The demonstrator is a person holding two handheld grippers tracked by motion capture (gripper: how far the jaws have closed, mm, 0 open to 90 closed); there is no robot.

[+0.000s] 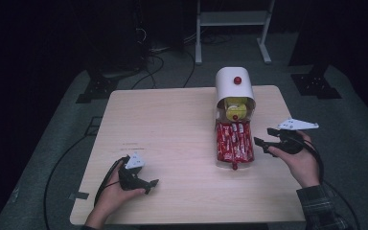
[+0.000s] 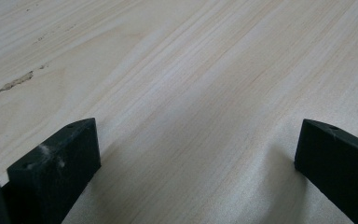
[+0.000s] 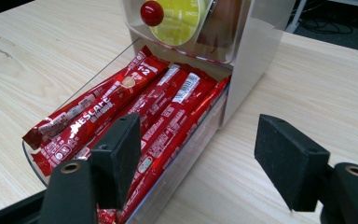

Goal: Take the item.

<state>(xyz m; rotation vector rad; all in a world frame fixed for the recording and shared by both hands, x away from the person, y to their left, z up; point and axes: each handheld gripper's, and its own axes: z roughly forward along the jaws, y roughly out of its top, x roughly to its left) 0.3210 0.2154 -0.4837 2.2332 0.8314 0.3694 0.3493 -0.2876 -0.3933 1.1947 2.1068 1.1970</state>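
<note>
A white dispenser box (image 1: 234, 84) with a red knob (image 1: 237, 80) stands at the table's far right of centre. Its clear drawer (image 3: 182, 163) is pulled out toward me and holds several red Nescafe sachets (image 3: 168, 107) lying lengthwise. Yellow capsules (image 3: 177, 18) show behind the clear flap above. My right gripper (image 3: 198, 126) is open just right of the drawer, one jaw over the sachets and nothing between the pads. At the near left my left gripper (image 1: 151, 184) rests low on the bare wood, and the left gripper view shows it (image 2: 196, 135) open and empty.
The light wooden table (image 1: 172, 124) has a dark scratch mark (image 2: 9, 86) near the left gripper. Beyond the far edge are black stand feet (image 1: 96, 88), cables on grey floor and a white frame (image 1: 232, 28).
</note>
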